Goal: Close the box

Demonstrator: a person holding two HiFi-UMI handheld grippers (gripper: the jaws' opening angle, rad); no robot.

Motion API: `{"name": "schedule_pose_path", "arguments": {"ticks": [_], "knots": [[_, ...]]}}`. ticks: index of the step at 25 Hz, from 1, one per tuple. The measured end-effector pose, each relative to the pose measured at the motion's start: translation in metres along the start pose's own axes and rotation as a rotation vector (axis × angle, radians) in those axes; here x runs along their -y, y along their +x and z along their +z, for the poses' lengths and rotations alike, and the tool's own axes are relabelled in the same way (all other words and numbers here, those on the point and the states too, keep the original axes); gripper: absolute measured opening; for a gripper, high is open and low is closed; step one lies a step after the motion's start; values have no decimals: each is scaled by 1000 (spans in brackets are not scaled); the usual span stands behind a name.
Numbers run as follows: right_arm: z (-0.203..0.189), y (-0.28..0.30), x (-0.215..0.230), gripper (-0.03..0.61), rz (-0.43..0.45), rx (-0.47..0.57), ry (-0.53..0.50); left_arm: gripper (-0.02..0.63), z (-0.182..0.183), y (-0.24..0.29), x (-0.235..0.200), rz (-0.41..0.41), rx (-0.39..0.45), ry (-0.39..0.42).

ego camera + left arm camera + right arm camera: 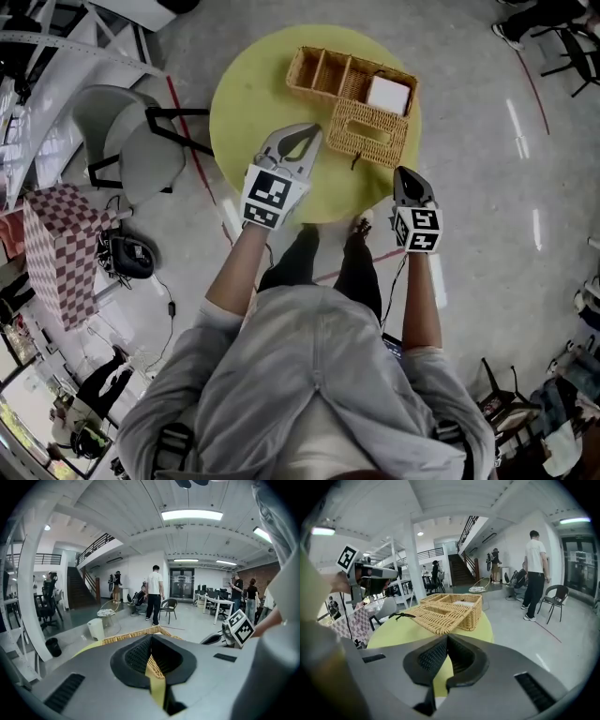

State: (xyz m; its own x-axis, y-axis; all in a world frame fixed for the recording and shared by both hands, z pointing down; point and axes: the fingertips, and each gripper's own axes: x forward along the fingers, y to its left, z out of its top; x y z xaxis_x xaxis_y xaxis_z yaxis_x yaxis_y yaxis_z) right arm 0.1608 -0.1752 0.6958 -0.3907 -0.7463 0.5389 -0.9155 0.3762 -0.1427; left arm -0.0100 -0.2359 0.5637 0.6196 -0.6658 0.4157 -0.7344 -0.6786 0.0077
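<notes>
Progress so far is basically zero: the wicker box (339,75) sits on the yellow table (246,94) with its lid (368,133) flopped open on the side nearer the fingertips, and a white block (388,95) shows in one compartment. Left gripper (306,137) has its fingers pressed together on nothing, with the lid just ahead and right of its tips. Right gripper (409,174) is the same deal, tips together and empty, lid ahead and slightly left. The whole job is left: catch the lid's edge and swing it over
</notes>
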Motion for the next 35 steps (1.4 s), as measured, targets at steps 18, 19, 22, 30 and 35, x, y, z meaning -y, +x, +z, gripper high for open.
{"name": "schedule_pose_path", "arguments": {"ticks": [18, 19, 22, 30, 35], "knots": [[151, 57, 28, 23, -118, 124, -22, 29, 64, 12, -66, -19, 77, 24], [155, 62, 31, 23, -130, 117, -19, 29, 65, 14, -71, -21, 77, 22], [164, 77, 41, 23, -151, 100, -13, 29, 66, 21, -83, -25, 73, 18], [139, 122, 70, 23, -151, -48, -10, 29, 53, 41, -99, -26, 42, -16], [114, 141, 82, 23, -127, -154, -24, 29, 45, 50, -94, -18, 17, -27]]}}
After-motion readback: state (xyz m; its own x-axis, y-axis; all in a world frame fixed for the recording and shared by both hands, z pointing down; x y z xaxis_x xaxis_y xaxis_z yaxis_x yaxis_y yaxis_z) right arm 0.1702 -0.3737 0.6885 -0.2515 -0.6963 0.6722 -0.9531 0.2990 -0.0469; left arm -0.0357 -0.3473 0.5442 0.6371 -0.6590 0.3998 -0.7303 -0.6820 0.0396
